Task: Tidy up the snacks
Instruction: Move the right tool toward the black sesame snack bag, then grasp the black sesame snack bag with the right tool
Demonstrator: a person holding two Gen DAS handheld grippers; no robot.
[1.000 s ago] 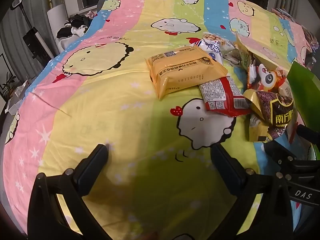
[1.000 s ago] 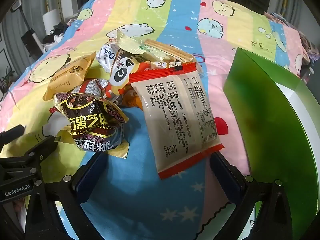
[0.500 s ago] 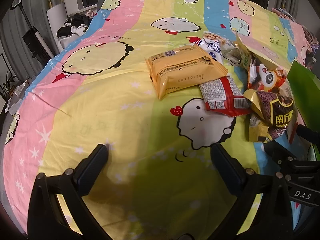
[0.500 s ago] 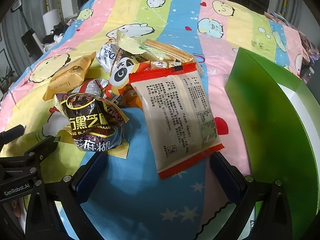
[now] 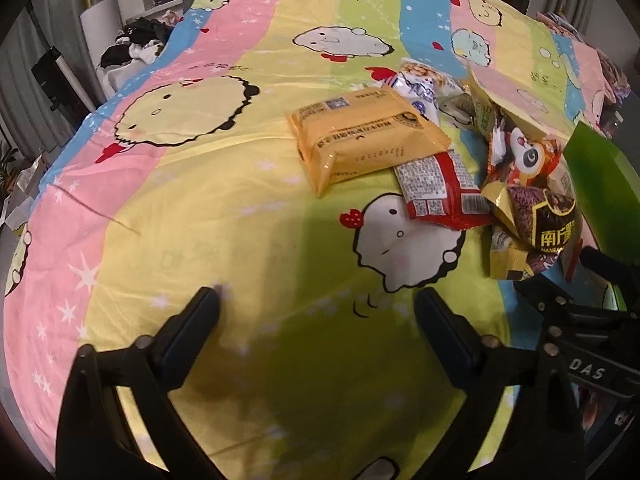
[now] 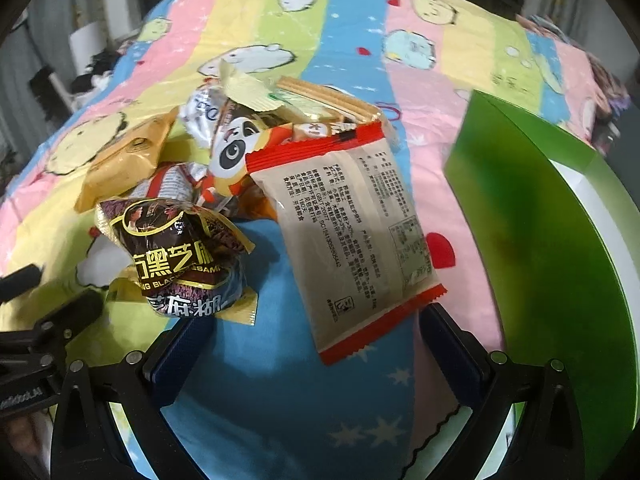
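Snack packets are heaped loosely on the striped cartoon-print bedsheet (image 5: 200,208), just left of an upright green cardboard box (image 6: 532,240), which is judged to be the container meant to receive them. A beige foil packet with red crimped ends (image 6: 352,236) is laid back-side up on top of the heap, its near end resting between the fingers of the right gripper (image 6: 312,328); it appears to be the easiest first pick, being uppermost and nearest the box. A dark brown sesame-paste pouch with gold lettering (image 6: 180,256) is propped beside it, and an orange-yellow flat pack (image 5: 368,140) lies at the far left of the pile, partly overlapping a red-and-white sachet (image 5: 440,188). A panda-printed wrapper (image 6: 236,148) and a wafer pack (image 6: 332,96) are buried further back.

The jaws of the right gripper are spread wide and nothing is held. The left gripper (image 5: 316,312) is likewise spread apart and empty, held low over bare sheet, well apart from the snacks, presumably kept clear while the other side works.
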